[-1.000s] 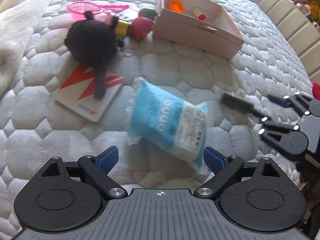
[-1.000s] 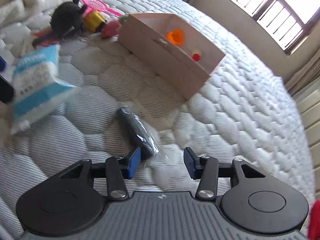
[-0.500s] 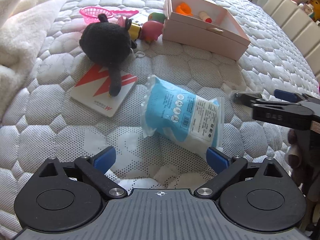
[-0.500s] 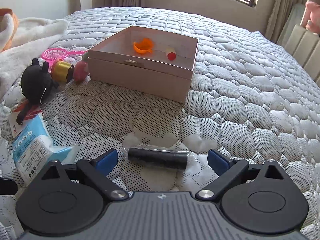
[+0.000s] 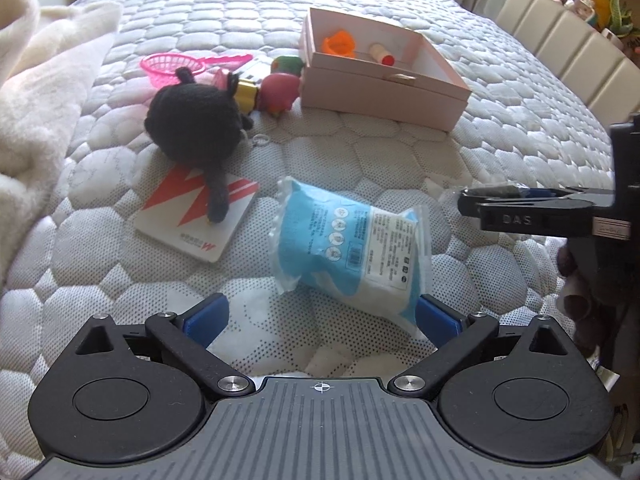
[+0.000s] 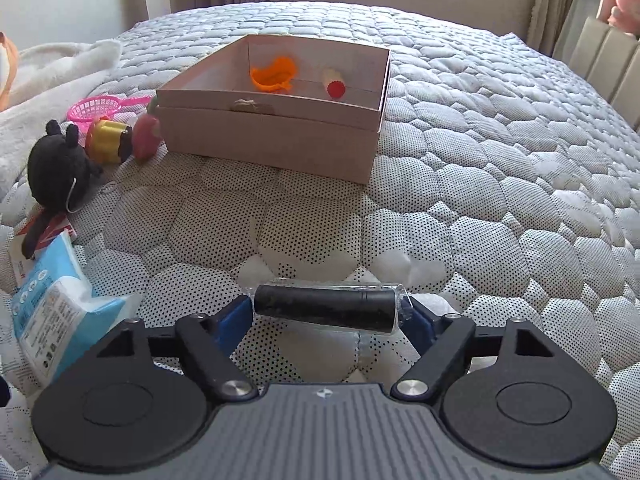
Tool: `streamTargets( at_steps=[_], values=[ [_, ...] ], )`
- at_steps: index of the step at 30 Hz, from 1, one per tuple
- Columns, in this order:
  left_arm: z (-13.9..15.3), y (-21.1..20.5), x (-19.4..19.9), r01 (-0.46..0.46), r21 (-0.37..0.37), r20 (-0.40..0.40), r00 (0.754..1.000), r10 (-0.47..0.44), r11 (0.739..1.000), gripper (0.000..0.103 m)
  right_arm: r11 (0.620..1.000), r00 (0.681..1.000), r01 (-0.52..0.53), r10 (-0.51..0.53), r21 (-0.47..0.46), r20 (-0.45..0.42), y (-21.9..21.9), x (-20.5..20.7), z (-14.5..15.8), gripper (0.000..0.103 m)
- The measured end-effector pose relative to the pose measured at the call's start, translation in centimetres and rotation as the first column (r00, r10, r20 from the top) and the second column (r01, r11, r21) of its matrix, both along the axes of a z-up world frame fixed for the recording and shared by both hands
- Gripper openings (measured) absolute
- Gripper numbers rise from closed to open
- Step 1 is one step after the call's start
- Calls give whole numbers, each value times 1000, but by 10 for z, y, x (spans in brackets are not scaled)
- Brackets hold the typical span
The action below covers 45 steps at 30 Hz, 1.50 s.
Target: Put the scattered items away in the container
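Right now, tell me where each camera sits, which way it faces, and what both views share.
Left wrist: on the left gripper, angled down over the bed at the blue packet; its own fingers show wide apart, with the right gripper side-on.
Right wrist: on the right gripper, facing the pink box; its jaws are closing, with the black tube lying crosswise between them.
Shared: box, packet, black plush toy, pink strainer.

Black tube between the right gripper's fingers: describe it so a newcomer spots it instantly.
Start at the open pink box on the quilted bed; come toward the camera to the right gripper, whose jaws are closing. The black tube lies crosswise between them. It is the only dark cylinder, wrapped in clear plastic, unlike the blue-and-white packet nearby.
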<state>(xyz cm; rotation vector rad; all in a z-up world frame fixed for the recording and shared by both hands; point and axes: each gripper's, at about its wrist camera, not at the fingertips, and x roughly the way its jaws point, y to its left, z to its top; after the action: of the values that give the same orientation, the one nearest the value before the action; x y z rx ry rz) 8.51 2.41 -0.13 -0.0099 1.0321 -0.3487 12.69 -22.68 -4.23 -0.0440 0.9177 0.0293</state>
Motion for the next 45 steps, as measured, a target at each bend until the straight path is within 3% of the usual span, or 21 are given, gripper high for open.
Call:
streamTargets(
  at_steps=[2,4,6,9,14,16,18,20,22,29,32,33,34,35,40,45],
  values=[
    [-2,-6,5,14,6,-5,1000,-14,1000,102,1000,1000,-13,13,14,7,-3,-11,10,80],
    [-6,-11,13,3,-12,-71,997,-4,1000,102,999,999,-33,32,20,7,-7,-23,18,80],
    [-9,-10,18,-61,-94,-153,987,46,994,102,999,999,-53,53,4,8,-10,-35,23,80],
    [-12,-12,25,-177,-208,-258,959,121,962,102,998,998,-65,65,-15,-7,-17,-50,25,80],
    [-23,-28,55,-290,-163,-268,933,241,943,102,998,998,-54,54,-10,-26,-30,-62,26,80],
    [-22,-41,67,-265,-146,-214,949,231,953,102,998,998,-62,62,-8,-22,-33,-65,27,80],
    [-17,-60,71,-143,-121,-109,986,130,982,102,997,997,-81,81,-13,-15,-33,-69,28,80],
    [-10,-79,65,-20,-31,-15,1000,20,999,102,995,995,-101,101,-24,-7,-34,-72,29,80],
    [-6,-90,56,29,51,25,999,-31,998,102,994,994,-110,110,-23,-6,-36,-75,28,80],
    [-22,-85,43,-25,187,35,999,19,982,102,994,994,-111,111,4,-20,-40,-83,26,80],
    [-25,-81,48,-40,167,30,999,35,985,100,992,992,-125,125,6,-17,-39,-87,27,80],
    [-26,-82,49,-38,168,32,999,33,985,96,992,991,-129,129,8,-19,-38,-88,27,80],
    [-28,-84,51,-31,171,29,999,27,985,77,991,991,-131,131,9,-22,-37,-88,27,80],
    [-30,-85,52,-18,170,17,1000,16,985,67,991,991,-132,132,10,-25,-36,-89,26,80],
    [-18,-82,41,8,168,14,1000,-11,986,60,990,990,-138,139,20,-20,-30,-92,35,80],
    [13,-68,2,124,173,-21,992,-122,977,60,982,982,-184,185,32,-28,-16,-100,59,80]
  ],
)
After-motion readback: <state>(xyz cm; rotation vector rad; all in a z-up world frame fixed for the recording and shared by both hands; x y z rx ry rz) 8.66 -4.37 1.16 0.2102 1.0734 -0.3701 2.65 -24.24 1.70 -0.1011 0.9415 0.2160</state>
